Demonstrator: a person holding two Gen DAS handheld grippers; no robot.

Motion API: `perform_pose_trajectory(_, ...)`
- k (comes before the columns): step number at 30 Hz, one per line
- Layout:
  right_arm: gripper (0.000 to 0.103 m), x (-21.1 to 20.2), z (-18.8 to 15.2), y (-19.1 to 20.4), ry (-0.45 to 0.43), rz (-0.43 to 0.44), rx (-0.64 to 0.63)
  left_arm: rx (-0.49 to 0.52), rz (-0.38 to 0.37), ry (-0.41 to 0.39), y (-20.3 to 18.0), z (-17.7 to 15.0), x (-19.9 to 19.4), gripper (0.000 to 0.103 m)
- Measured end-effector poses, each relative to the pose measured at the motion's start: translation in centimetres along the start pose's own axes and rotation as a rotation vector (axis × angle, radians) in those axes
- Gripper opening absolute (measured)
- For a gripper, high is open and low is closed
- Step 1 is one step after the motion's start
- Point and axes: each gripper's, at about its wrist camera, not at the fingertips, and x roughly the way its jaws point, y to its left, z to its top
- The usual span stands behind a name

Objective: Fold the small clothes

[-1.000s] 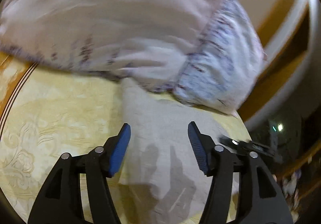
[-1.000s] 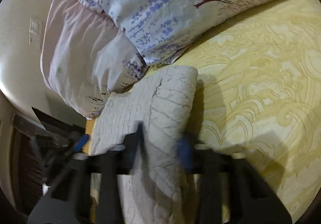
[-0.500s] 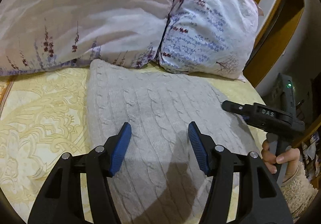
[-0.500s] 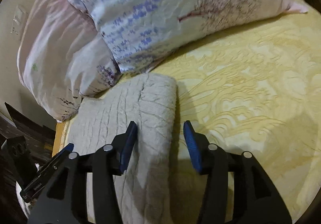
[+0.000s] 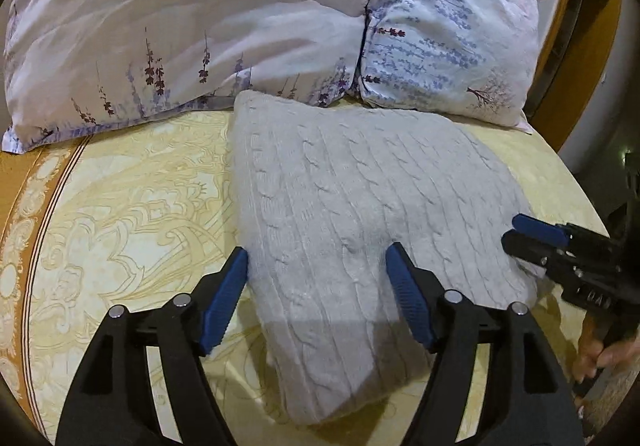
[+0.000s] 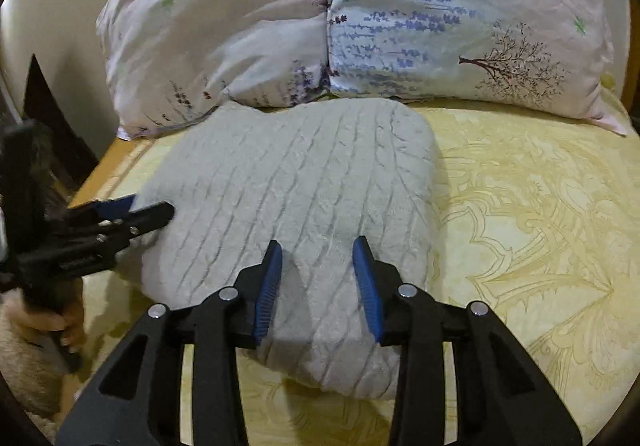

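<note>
A: Sweater [image 5: 360,206], grey cable knit, lies folded into a thick pad on the yellow patterned bedspread [image 5: 120,214], its far edge against the two floral pillows [image 5: 224,18].

B: And the tongs?

A: The left gripper [image 5: 318,280] hangs over the near left part of the sweater, jaws apart and opening, the knit below them, neither pad pressing it. The right gripper [image 6: 318,282] hangs over the near edge, jaws apart but closing, nothing pinched.

B: Can each see the other?

A: Yes. In the left wrist view the right gripper sits at the sweater's right edge; a hand [image 5: 600,358] holds its handle.
</note>
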Motion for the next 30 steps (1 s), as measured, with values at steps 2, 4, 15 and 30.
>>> perform_pose_trajectory(2,0.039,-0.3,0.1,-0.1,-0.001,-0.001,0.008,-0.022,-0.009,0.002,0.3,0.0,0.0,0.073)
perform_pose_trajectory(4,0.052,-1.2,0.0,-0.1,-0.026,-0.001,0.031,-0.039,-0.018,-0.001,0.5,-0.3,-0.4,0.073)
perform_pose_trajectory(15,0.101,-5.4,-3.7,-0.2,-0.12,-0.138,0.106,-0.068,0.072,-0.051,0.7,-5.2,-5.0,0.102)
perform_pose_trajectory(30,0.101,-1.9,-6.9,2.4,0.063,-0.222,0.067,-0.047,0.226,0.101,-1.2,-8.0,-2.8,0.102)
